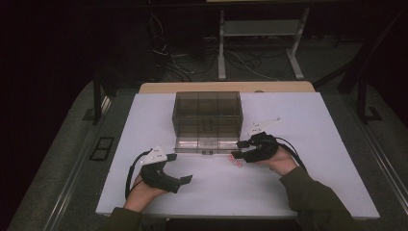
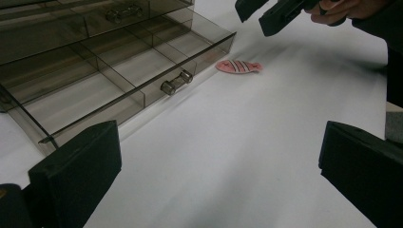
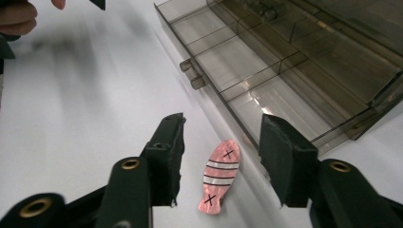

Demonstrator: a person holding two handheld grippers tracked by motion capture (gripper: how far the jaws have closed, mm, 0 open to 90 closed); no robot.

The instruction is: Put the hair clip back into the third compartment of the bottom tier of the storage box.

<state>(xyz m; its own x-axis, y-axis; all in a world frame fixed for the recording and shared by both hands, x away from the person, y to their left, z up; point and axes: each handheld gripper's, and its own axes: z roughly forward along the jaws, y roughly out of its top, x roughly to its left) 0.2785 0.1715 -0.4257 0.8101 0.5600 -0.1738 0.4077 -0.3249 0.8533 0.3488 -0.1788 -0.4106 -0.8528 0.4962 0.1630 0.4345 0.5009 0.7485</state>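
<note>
Loosely around pink fish clip (image 3: 218,176): right gripper (image 3: 223,164)

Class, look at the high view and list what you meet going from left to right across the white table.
Left gripper → clear drawer box → pink fish clip → right gripper

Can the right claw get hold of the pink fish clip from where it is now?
Probably yes: the right claw already straddles the pink fish clip, nothing between them; its pads don't press on it yet.
</note>
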